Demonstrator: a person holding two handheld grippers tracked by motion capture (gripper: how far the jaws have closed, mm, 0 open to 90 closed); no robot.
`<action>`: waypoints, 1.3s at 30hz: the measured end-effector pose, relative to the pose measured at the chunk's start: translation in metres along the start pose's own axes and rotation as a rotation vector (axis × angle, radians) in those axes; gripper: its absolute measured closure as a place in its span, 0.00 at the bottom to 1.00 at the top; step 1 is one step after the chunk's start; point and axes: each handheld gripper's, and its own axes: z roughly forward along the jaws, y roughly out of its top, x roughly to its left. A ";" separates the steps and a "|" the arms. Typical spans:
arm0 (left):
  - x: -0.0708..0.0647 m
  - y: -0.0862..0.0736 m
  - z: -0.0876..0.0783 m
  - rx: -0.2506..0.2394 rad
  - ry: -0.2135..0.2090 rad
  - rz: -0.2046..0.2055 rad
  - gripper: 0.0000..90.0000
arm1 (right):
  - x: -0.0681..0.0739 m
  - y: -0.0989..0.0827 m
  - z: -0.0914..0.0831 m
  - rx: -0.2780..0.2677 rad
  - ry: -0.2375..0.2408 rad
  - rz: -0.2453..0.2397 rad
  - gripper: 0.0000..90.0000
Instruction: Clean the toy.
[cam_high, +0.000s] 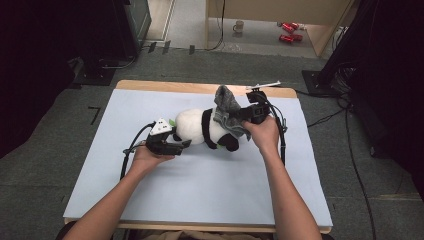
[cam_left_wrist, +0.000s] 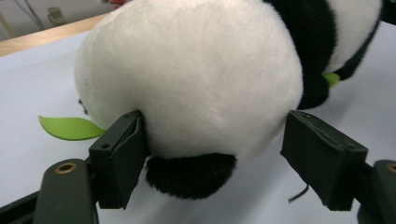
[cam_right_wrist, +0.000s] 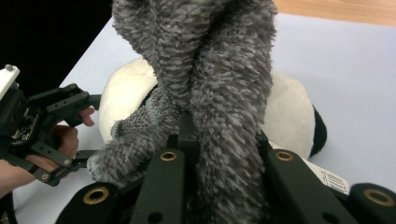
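Step in hand: dressing the plush panda, lying mid-table. The right gripper is clamped on the grey sock; the left gripper stands open around the panda's rump, one pad just touching. The panda's long axis runs left–right. Next, probably: re-grip, then pull the sock farther on

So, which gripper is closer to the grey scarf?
Right. The right gripper has its jaws shut on the grey scarf. The left gripper is at the toy panda's far end, jaws open around it.
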 end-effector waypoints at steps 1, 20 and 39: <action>0.001 0.000 0.000 -0.004 0.006 -0.003 0.30 | 0.001 0.002 0.001 -0.003 -0.004 0.001 0.85; 0.002 0.032 -0.024 0.082 -0.123 -0.199 0.79 | 0.023 0.015 -0.019 -0.095 0.051 -0.024 0.84; 0.004 0.037 -0.024 0.122 -0.116 -0.339 0.73 | 0.087 0.019 0.002 0.011 0.184 -0.092 0.84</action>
